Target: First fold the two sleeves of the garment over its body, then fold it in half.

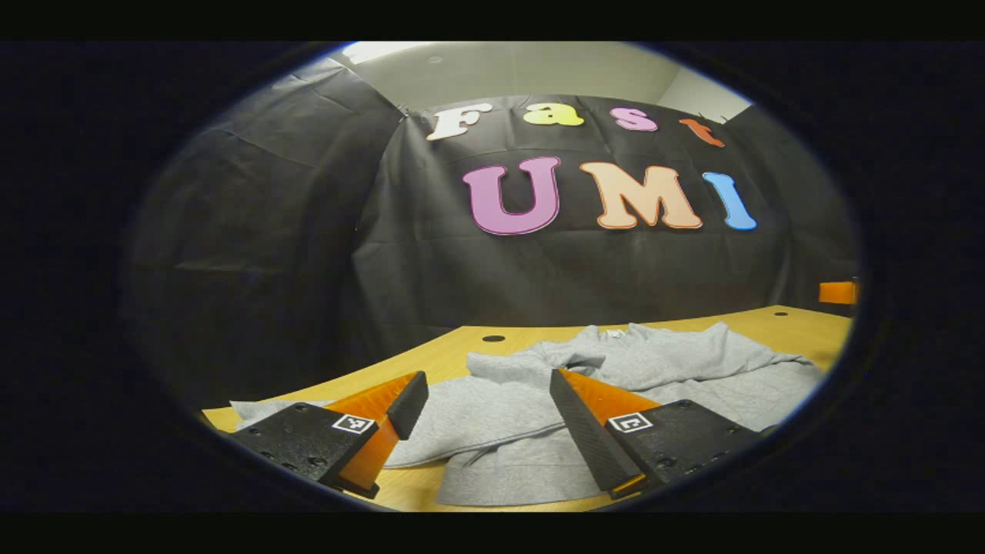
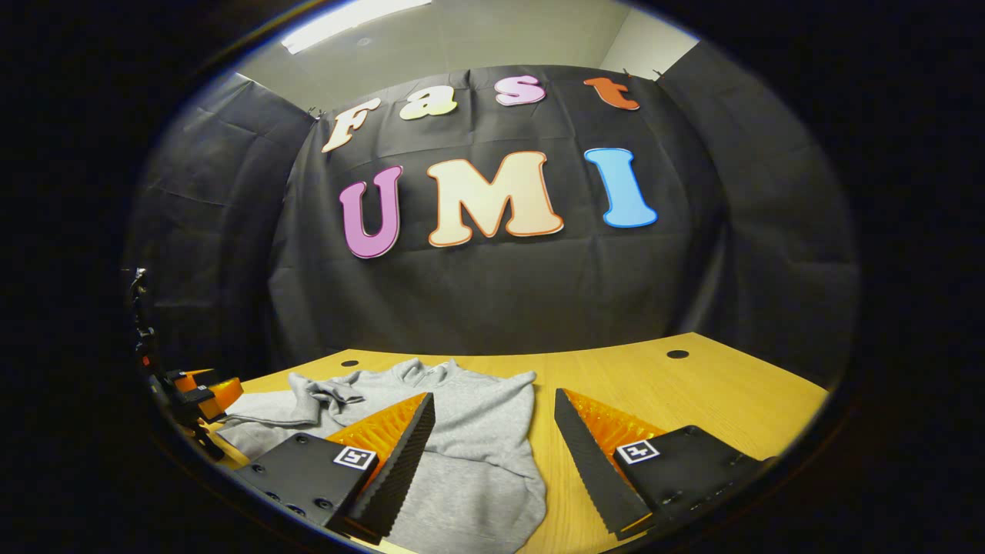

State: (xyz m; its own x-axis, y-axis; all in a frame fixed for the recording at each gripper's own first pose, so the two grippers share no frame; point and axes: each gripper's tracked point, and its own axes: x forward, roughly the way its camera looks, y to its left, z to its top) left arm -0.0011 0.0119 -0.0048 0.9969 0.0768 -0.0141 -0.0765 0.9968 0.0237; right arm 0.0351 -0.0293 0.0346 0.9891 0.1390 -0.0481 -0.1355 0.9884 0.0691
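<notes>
Hovering with jaws open and empty, the left gripper (image 1: pixel 481 412) faces the crumpled grey fabric sweatshirt (image 1: pixel 616 369) on the wooden desk (image 1: pixel 800 327); its nearest sleeve (image 1: pixel 462 415) lies at twelve o'clock, the right gripper (image 2: pixel 492 431) farther.

Dim booth, lit from overhead

A ceiling light panel (image 2: pixel 354 19) glows at the top of both views; the table (image 2: pixel 692 392) catches a soft, warm sheen, the dark wall swallows light, and fisheye curvature bends edges, which blur slightly.
</notes>
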